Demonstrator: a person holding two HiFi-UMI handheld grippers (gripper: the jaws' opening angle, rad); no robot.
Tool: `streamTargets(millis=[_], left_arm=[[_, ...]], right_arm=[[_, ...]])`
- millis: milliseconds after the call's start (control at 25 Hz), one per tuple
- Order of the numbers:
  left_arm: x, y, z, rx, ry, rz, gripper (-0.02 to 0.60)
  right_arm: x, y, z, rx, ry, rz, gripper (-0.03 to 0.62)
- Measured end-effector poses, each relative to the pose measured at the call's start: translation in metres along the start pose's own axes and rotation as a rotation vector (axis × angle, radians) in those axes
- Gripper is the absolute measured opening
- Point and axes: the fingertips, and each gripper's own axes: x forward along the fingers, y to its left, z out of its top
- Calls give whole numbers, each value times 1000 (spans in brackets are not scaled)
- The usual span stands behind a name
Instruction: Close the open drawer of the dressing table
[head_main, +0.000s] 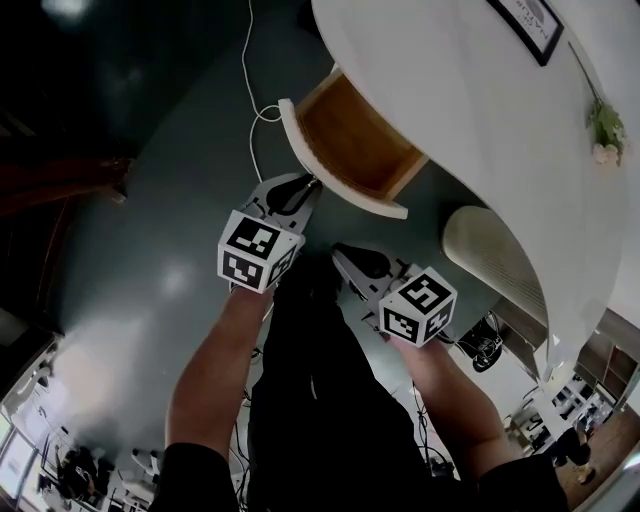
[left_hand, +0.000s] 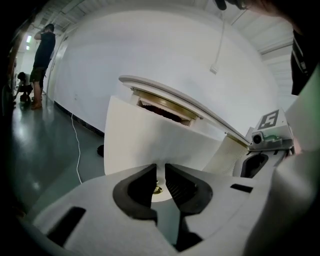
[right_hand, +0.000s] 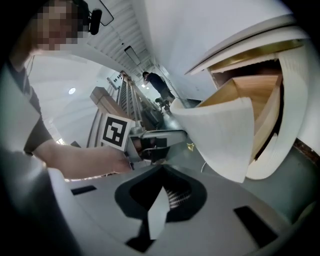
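head view showed the wooden drawer (head_main: 355, 140) standing well out of the white dressing table (head_main: 460, 110). left gripper (head_main: 303, 188) sat at the drawer's front, jaws narrowly apart around a small brass knob (left_hand: 157, 189), not pinching it. right gripper (head_main: 347, 262) was shut and empty. the drawer looked rigid and likely free-sliding, best pushed on its flat front.

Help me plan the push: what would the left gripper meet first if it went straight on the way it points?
Probably the small brass knob on the white drawer front, seen in the gap of the left gripper. How near it is I cannot tell.
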Motion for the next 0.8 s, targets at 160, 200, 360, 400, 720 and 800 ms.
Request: streamTargets(millis=[160, 200, 360, 400, 720, 800], left_arm=[[25, 0, 11, 18, -27, -22, 53], [32, 1, 13, 23, -24, -24, 44], [50, 0, 20, 16, -30, -30, 34], [53, -1, 22, 16, -28, -31, 34], [75, -1, 37, 59, -30, -61, 34], [83, 0, 42, 62, -31, -60, 34]], right_arm=[[-5, -18, -2, 16, -35, -43, 6], [-8, -22, -2, 20, -43, -55, 6], [-26, -36, 1, 39, -86, -96, 6], [-31, -39, 2, 41, -95, -105, 6], [-46, -58, 0, 73, -154, -164, 6], [-47, -55, -2, 75, -155, -162, 5]])
